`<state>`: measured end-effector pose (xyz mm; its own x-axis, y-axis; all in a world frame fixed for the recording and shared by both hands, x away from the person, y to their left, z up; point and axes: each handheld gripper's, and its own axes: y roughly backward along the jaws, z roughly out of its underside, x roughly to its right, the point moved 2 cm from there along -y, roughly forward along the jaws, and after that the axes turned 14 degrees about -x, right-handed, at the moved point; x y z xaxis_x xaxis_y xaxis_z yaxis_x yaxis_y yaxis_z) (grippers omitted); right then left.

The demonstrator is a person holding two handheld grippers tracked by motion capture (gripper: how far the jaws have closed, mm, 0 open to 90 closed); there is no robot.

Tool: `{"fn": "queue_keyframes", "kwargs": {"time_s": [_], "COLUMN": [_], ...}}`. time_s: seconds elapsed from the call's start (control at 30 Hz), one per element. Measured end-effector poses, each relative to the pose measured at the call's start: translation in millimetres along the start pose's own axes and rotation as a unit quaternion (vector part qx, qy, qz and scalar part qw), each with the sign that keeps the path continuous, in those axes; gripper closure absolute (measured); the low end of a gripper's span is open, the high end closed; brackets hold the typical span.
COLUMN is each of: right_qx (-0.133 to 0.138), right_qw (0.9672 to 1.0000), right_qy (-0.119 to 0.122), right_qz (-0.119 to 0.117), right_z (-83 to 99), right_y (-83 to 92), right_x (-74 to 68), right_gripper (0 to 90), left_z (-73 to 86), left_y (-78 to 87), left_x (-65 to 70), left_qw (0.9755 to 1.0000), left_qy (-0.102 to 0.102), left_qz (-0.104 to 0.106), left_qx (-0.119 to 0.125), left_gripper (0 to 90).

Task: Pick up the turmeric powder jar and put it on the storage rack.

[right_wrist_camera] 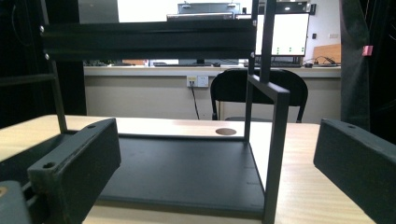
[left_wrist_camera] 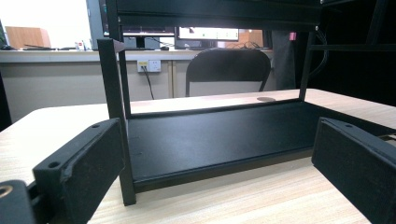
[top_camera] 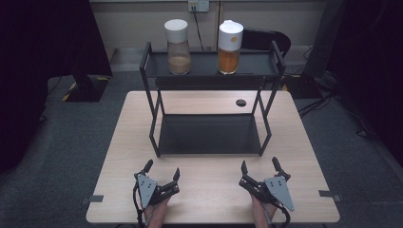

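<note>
Both grippers, left [top_camera: 162,172] and right [top_camera: 259,166], rest on table [top_camera: 214,199], jaws spread, empty.
Black two-tier rack [top_camera: 209,135] just ahead; two white-capped jars [top_camera: 178,46] on its top shelf.

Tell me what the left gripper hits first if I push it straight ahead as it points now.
Probably the black rack: the open left gripper faces its lower shelf, with the front-left post near the left jaw. Only bare table lies between.

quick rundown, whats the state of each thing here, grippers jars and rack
left gripper: open, holding nothing, low over the table's near edge
right gripper: open, holding nothing
brown-filled jar: upright, white lid on, on the rack's top shelf
orange-filled jar: upright, white lid on, top shelf
rack: upright, bottom shelf bare
</note>
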<state>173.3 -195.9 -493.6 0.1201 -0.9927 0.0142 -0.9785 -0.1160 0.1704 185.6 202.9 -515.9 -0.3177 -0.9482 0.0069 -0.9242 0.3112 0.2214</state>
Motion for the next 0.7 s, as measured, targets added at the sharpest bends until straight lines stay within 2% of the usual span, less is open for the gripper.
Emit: {"fn": "queue_keyframes", "kwargs": {"time_s": [0.07,0.4,0.7], "right_qx": [0.002,-0.018,-0.019], "right_qw": [0.9999,0.9998,0.9998], "right_qy": [0.009,0.003,-0.003], "right_qz": [0.005,0.006,0.007], "right_z": [4.4,17.5,20.6], "right_y": [-0.8,-5.7,-6.2], "right_x": [-0.4,2.6,4.0], "right_gripper": [0.0,0.0,0.0], "left_z": [0.0,-0.1,-0.1], "left_y": [0.0,0.0,-0.1], "left_x": [0.0,-0.1,-0.2], "left_qw": [1.0000,1.0000,1.0000], "left_qy": [0.000,0.000,0.000], "left_qz": [0.000,0.000,0.000], "left_qx": [0.000,0.000,0.000], "left_gripper": [1.8,1.7,1.7]}}
